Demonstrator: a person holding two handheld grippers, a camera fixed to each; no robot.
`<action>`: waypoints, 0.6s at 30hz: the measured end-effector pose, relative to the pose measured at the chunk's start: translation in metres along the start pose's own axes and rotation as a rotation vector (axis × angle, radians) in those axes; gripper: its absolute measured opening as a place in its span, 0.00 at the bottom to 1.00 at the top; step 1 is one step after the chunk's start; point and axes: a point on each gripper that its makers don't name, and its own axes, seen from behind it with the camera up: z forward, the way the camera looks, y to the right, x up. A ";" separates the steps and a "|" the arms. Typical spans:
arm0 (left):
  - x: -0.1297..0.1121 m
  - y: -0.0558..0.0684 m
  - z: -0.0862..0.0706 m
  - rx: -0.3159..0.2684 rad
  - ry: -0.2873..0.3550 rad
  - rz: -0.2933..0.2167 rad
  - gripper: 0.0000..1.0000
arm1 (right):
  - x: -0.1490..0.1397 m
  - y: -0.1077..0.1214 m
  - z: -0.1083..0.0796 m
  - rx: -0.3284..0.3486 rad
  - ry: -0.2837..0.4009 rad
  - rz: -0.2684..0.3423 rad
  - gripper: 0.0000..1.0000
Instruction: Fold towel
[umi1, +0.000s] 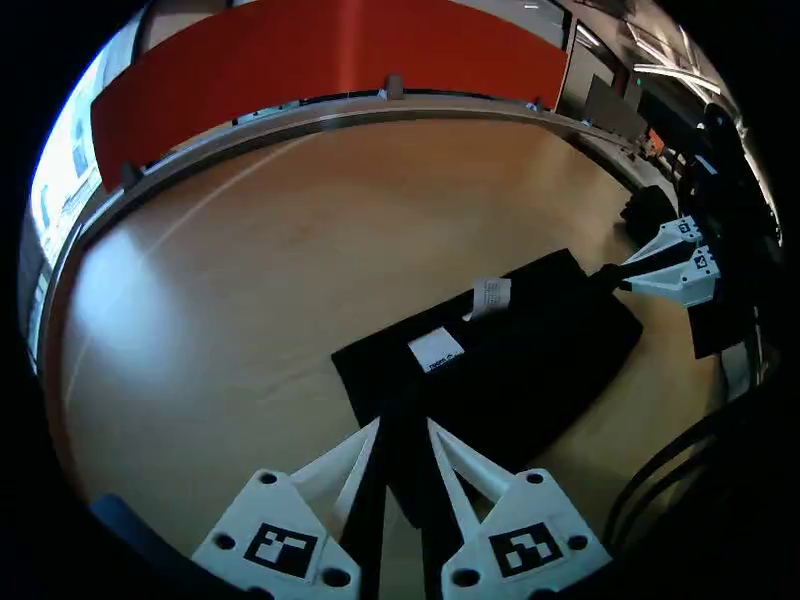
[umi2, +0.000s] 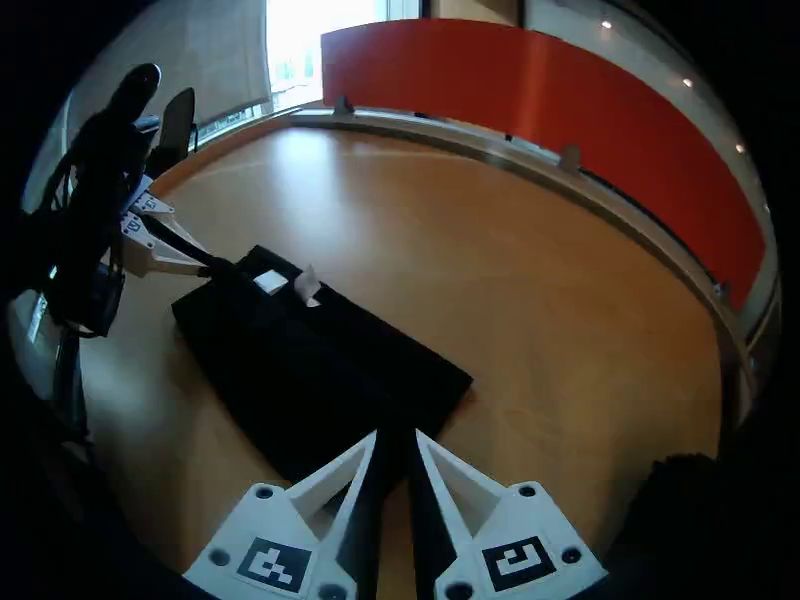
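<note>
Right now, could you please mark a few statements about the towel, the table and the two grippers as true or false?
1. The towel is black. True.
2. It lies on a wooden table. True.
3. The panel behind the table is blue. False: it is red.
4. The left gripper is wide open, away from the towel. False: its fingers are closed on the towel's near edge.
5. The right gripper pinches the towel too. True.
6. The towel bears no tags. False: white tags show on its top.
</note>
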 end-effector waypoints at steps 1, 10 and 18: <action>0.000 -0.001 0.002 0.004 -0.003 0.004 0.21 | 0.000 0.001 0.002 -0.003 -0.002 0.004 0.13; 0.004 -0.012 0.016 0.052 -0.008 0.027 0.28 | -0.005 0.010 0.016 -0.031 -0.028 0.019 0.23; 0.013 -0.022 0.021 0.083 -0.002 0.032 0.36 | -0.001 0.023 0.024 -0.067 -0.031 0.035 0.39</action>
